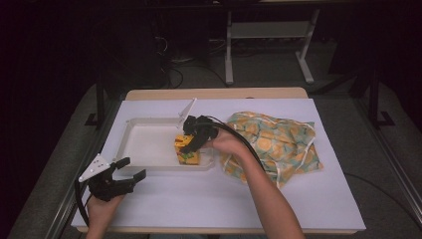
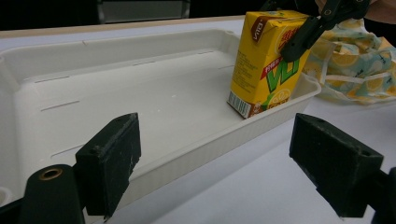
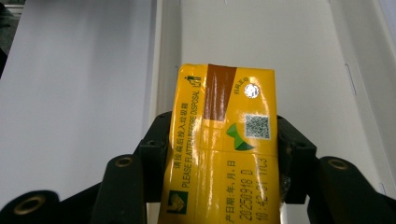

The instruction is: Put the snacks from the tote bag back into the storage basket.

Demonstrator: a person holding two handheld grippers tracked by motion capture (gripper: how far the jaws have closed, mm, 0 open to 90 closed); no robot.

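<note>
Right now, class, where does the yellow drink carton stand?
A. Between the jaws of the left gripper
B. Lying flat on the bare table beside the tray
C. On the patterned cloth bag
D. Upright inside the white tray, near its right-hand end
D: the yellow drink carton stands upright inside the white tray at its right end, clamped by the right gripper; the left gripper hangs open outside the tray.

The drink carton (image 1: 186, 151) stands upright in the tray's (image 1: 144, 142) near right corner. The cloth bag (image 1: 276, 142) lies right of the tray on the table (image 1: 209, 199).
</note>
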